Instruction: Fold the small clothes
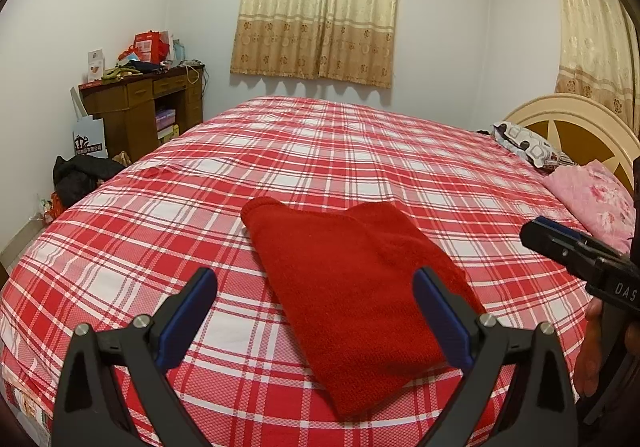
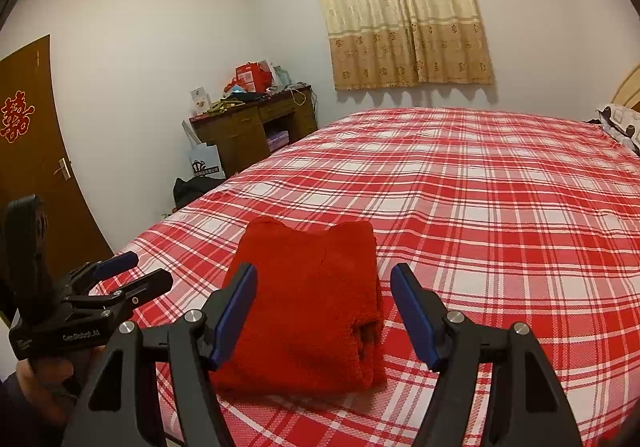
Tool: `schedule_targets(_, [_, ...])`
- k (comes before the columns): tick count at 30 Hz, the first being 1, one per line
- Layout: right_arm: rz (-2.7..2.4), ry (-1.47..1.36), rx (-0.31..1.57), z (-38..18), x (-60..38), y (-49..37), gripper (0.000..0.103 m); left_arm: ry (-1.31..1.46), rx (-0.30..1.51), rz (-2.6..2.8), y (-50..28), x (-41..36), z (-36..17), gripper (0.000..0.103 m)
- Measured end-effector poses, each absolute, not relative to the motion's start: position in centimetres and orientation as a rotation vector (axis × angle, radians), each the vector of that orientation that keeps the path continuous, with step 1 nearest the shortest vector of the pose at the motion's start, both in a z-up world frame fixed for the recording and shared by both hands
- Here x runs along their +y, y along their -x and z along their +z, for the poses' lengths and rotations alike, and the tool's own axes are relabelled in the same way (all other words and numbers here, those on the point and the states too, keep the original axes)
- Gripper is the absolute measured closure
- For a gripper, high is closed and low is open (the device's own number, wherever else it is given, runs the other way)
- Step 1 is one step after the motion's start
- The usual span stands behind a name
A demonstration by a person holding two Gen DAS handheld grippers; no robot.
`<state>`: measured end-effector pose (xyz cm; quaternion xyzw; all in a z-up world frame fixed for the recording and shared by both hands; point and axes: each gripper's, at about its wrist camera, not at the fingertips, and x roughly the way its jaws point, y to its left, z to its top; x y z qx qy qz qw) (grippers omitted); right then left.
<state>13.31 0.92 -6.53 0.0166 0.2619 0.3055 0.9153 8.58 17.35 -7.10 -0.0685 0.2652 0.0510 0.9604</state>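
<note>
A red fleece garment lies folded into a thick oblong on the red plaid bed. It also shows in the right wrist view, with its stacked folded layers facing the camera. My left gripper is open and empty, held just above the near end of the garment. My right gripper is open and empty, its jaws standing either side of the garment's near end. The right gripper also shows at the right edge of the left wrist view. The left gripper shows at lower left in the right wrist view.
Pillows and a pink quilt lie by the headboard at right. A cluttered wooden desk stands in the far left corner. Dark clothes lie on the floor beside the bed. A brown door is at left.
</note>
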Motion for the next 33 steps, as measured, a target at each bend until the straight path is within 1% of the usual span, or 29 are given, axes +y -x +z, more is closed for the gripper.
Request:
schedule_targets(4, [0.634,-0.03,0.542,-6.6,1.0,-13.2,0.033,0.138,0.538,0.103,-8.5,17.3,-7.1,0.002])
schedule_targets(6, [0.637,-0.027,0.54,-6.6,1.1,-13.1,0.033,0.124,0.54,0.099,-8.6,17.2,-7.1,0.0])
schedule_targets(22, [0.651,-0.006,0.525,-6.7,1.7,-12.4,0.033,0.091,0.553,0.108,-9.1,17.0,-7.1,0.0])
schedule_targets(33, [0.671,0.022,0.532,-6.9,2.5,-11.9,0.033,0.127,0.582,0.12,-9.5,18.1,-7.9,0.0])
